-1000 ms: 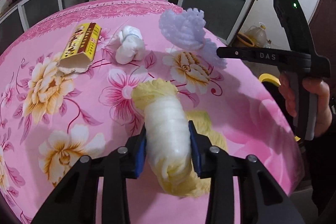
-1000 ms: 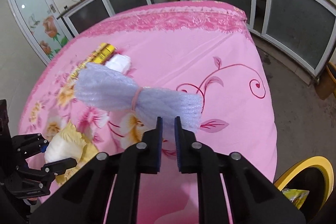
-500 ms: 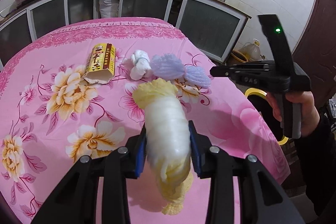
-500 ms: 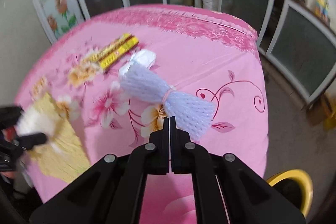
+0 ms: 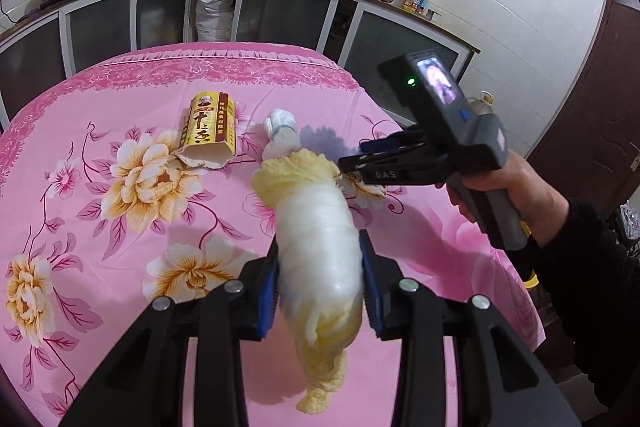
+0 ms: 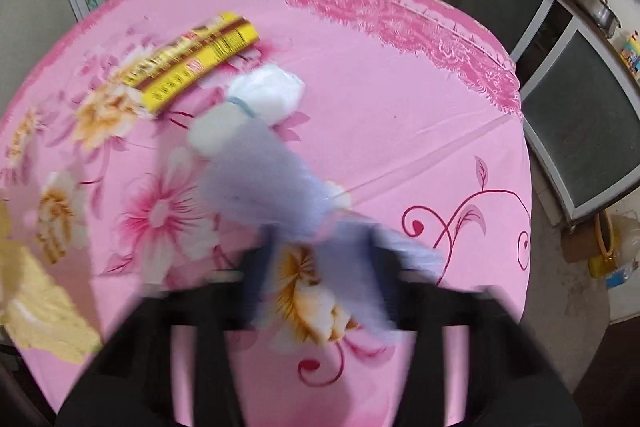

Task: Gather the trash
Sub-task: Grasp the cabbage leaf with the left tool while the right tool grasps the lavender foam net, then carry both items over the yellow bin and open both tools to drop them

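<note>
Pale, leafy cabbage (image 5: 318, 259) clamped in left claw (image 5: 320, 291); right claw (image 6: 320, 267) blurred, grip unclear.

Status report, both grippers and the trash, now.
Left gripper shut on cabbage piece, lifted. Right gripper blurred, jaws apart, purple foam net between them. Yellow box and white wad on table.

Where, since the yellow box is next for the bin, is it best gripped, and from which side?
Grip the yellow box across its narrow width at mid-length, coming down from above. It lies flat on the tablecloth, so only its long side edges offer opposing faces. Avoid the torn open end, which would likely crush. The white wad beside it lies apart, leaving room.
</note>
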{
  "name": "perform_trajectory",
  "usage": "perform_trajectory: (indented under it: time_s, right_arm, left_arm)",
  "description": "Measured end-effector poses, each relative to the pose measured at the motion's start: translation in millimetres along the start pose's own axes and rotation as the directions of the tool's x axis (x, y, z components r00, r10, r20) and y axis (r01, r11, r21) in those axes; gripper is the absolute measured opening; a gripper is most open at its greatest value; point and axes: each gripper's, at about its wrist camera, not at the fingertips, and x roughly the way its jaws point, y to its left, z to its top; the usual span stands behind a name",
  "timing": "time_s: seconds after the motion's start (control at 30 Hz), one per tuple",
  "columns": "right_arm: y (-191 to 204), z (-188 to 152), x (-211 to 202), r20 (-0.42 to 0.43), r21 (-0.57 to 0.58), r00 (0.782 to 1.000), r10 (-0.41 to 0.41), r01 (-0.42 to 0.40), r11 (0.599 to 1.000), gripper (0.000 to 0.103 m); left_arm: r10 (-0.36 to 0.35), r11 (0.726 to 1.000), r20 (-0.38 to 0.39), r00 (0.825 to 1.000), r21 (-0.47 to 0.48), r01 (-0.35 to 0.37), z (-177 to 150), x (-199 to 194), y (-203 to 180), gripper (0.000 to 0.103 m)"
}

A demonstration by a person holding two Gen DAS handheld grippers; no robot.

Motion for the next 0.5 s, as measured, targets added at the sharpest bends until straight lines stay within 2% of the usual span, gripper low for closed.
perform_trajectory:
  time_s: [0.03, 0.07, 0.3, 0.5]
  right_arm:
    - [-3.5, 1.3, 0.5, 0.002, 0.02, 1.0, 0.014, -0.014, 1.0, 0.013]
    - [-8.0, 1.7, -2.5, 0.012, 0.049, 0.999, 0.044, -0.044, 0.998, 0.009]
    - [-15.5, -12.1, -34.6, 0.077, 0.091, 0.994, 0.08, -0.087, 0.992, 0.008]
    - [-30.5, -40.5, -76.6, 0.144, 0.16, 0.98, 0.139, -0.161, 0.974, 0.008]
  left_arm:
    - [0.001, 1.0, 0.002, 1.0, -0.003, -0.001, 0.0, -0.5, 1.2, 0.033]
    - [0.003, 1.0, 0.004, 1.0, -0.006, -0.003, -0.3, -1.6, 2.3, 0.033]
    - [0.004, 1.0, 0.011, 1.0, -0.003, -0.004, 2.2, -2.7, 2.0, 0.033]
    - [0.005, 1.0, 0.021, 1.0, 0.019, -0.005, 2.4, -8.3, -10.2, 0.033]
